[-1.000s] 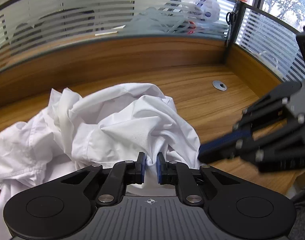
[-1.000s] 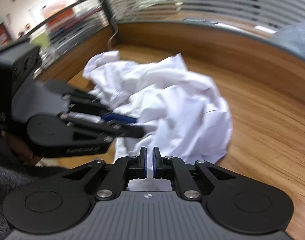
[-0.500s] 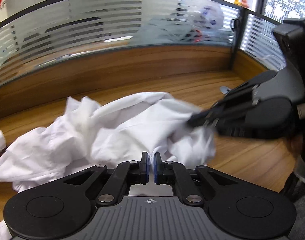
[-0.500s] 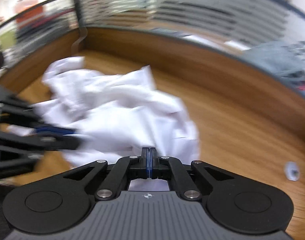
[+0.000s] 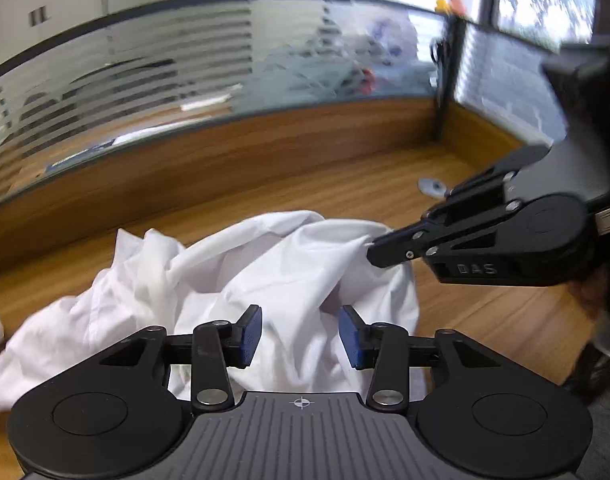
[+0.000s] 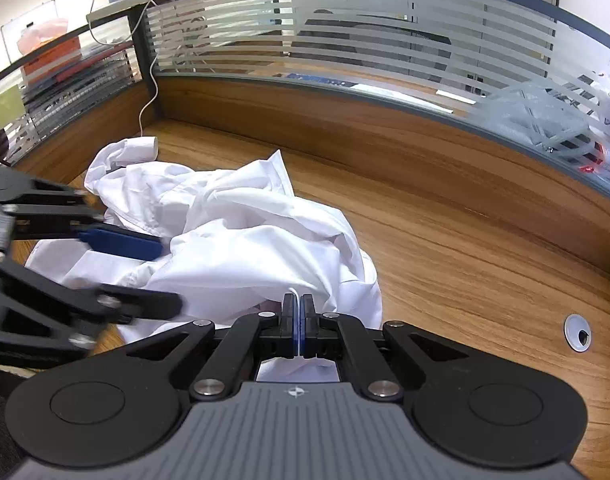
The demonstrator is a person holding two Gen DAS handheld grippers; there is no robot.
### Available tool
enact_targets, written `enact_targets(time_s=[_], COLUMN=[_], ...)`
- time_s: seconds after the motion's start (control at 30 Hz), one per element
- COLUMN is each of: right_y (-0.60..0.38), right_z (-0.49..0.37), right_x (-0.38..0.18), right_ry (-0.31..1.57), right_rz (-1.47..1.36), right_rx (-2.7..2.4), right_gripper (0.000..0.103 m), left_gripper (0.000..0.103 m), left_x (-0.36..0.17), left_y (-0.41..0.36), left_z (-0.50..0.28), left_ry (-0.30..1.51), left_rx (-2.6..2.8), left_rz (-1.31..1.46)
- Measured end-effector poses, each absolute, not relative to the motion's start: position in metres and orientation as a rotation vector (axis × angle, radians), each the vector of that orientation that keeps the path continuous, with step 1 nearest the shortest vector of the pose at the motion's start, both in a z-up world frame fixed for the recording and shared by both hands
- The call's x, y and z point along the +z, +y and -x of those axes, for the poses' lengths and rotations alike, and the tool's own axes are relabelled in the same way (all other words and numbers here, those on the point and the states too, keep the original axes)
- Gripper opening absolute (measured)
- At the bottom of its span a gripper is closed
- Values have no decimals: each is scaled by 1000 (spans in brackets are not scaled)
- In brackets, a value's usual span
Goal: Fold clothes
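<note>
one white shirt [image 6: 241, 248] lies crumpled on the wood worktop [image 6: 465, 264]. the right claw [image 6: 297, 320] is clenched on a fold of it. the left claw [image 5: 301, 336] is opening, with cloth between its pads but not pressed. i think the shirt can slip or bunch more, because only one claw holds it. two claws, one shirt.

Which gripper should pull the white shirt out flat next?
Right. The right gripper is shut on the white shirt's edge, while the left gripper is opening and grips nothing.
</note>
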State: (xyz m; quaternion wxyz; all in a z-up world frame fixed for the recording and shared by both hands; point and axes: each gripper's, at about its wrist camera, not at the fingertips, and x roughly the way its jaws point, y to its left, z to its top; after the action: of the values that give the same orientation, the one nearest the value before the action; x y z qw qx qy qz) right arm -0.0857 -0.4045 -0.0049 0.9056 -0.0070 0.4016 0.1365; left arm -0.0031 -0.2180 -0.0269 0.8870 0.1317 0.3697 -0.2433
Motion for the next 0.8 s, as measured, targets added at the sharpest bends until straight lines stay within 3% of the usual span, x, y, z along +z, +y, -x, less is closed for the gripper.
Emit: enact_targets(time_s=[0.03, 0.13, 0.17, 0.43, 0.8], right_y=[-404, -402, -402, -396, -378], right_z=[86, 87, 88, 101, 42], right_x=[-4, -3, 0, 30, -48], right_ry=[828, 825, 819, 734, 976], right_rz=[14, 35, 45, 8, -29], right_rx=[281, 265, 258, 316, 261], right_gripper=[2, 2, 2, 3, 2], left_gripper=[43, 11, 8, 6, 2], left_x=[-30, -32, -32, -19, -22], left_y=[-223, -230, -230, -223, -219], left_z=[-1, -12, -15, -24, -15], left_ry=[768, 767, 767, 762, 783], left_rx=[-496, -480, -479, -479, -493], left_rz=[-300, -309, -295, -235, -165])
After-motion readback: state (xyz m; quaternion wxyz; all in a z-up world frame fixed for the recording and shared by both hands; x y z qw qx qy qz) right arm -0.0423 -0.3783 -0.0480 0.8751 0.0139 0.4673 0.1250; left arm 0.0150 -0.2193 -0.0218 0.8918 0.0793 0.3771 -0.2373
